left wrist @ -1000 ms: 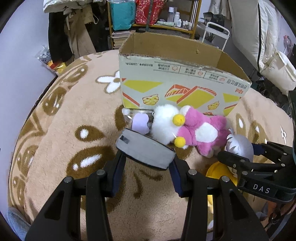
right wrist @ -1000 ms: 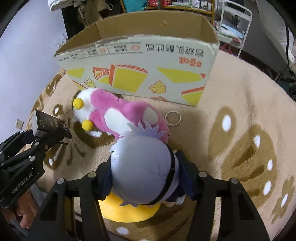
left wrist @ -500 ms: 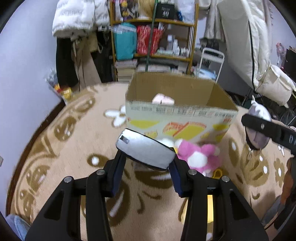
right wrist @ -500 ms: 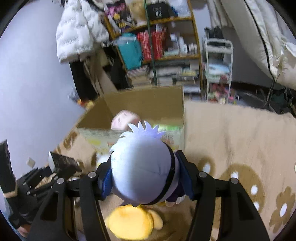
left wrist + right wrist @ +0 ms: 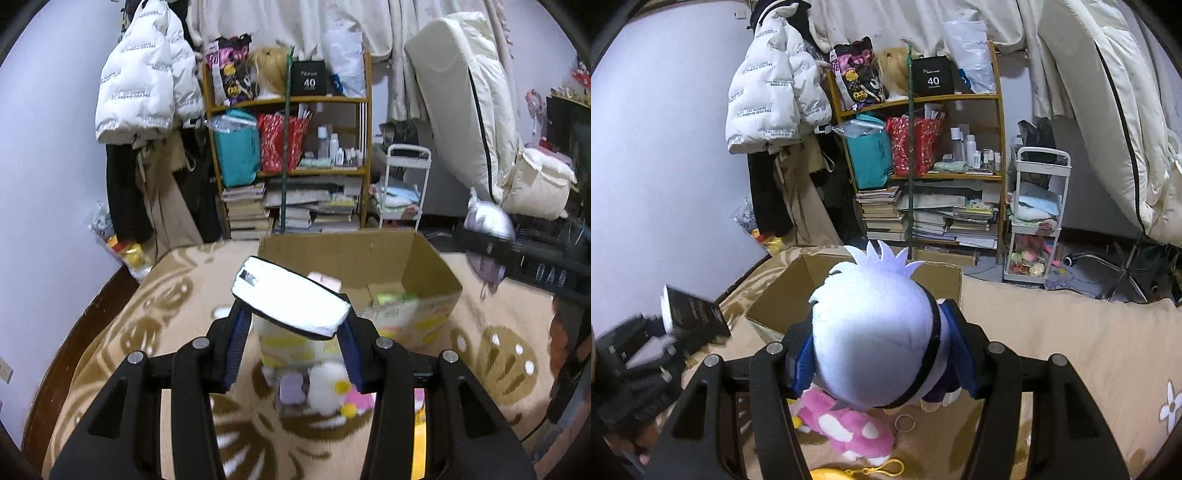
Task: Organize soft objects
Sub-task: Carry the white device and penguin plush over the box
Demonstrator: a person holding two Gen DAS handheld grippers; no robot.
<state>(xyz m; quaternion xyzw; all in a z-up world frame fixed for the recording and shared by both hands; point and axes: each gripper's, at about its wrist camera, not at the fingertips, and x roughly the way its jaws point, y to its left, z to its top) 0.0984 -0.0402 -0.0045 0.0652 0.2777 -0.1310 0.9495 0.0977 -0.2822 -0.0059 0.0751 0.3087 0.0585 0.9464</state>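
Now left fingers (image 5: 291,328) clamping white pouch (image 5: 290,297), right fingers (image 5: 882,354) clamping pale plush (image 5: 873,332) above box (image 5: 783,291)

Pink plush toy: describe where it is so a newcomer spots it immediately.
Find the open cardboard box on the tan rug. On the rug just in front of it lies the pink plush toy, below the right gripper. It alone is bright pink with white patches.
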